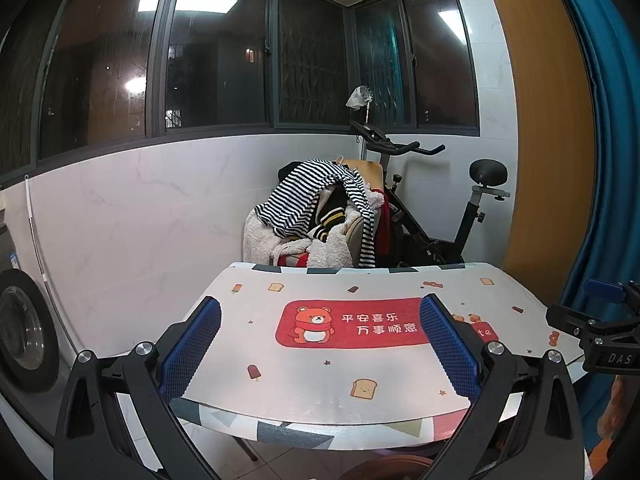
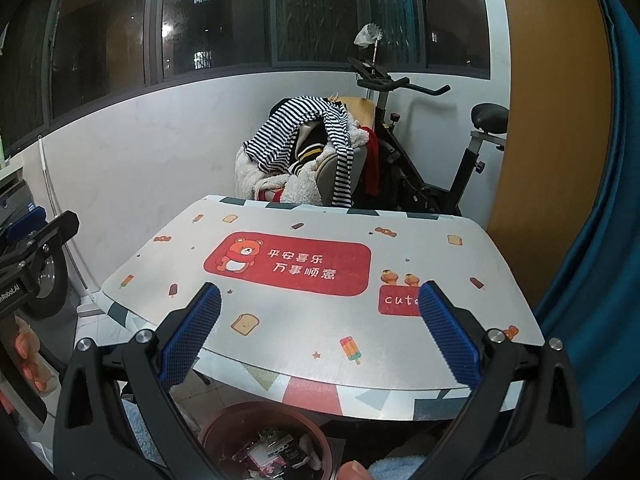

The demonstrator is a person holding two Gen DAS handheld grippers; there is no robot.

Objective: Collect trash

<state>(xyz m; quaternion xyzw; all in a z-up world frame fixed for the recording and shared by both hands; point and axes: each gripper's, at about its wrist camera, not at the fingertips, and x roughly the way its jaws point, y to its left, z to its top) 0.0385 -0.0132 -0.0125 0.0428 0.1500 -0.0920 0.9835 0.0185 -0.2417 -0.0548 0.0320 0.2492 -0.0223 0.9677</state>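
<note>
Both tongs hang released over a bare counter; the trash sits in the bin below.

From the left, the left tongs (image 1: 320,344) gape, then the right tongs (image 2: 320,332) likewise, the counter (image 2: 460,276) seemingly clean; under its near edge the brown bin (image 2: 224,424) holds what look like wrappers, and a careless low reach could knock it over.
</note>
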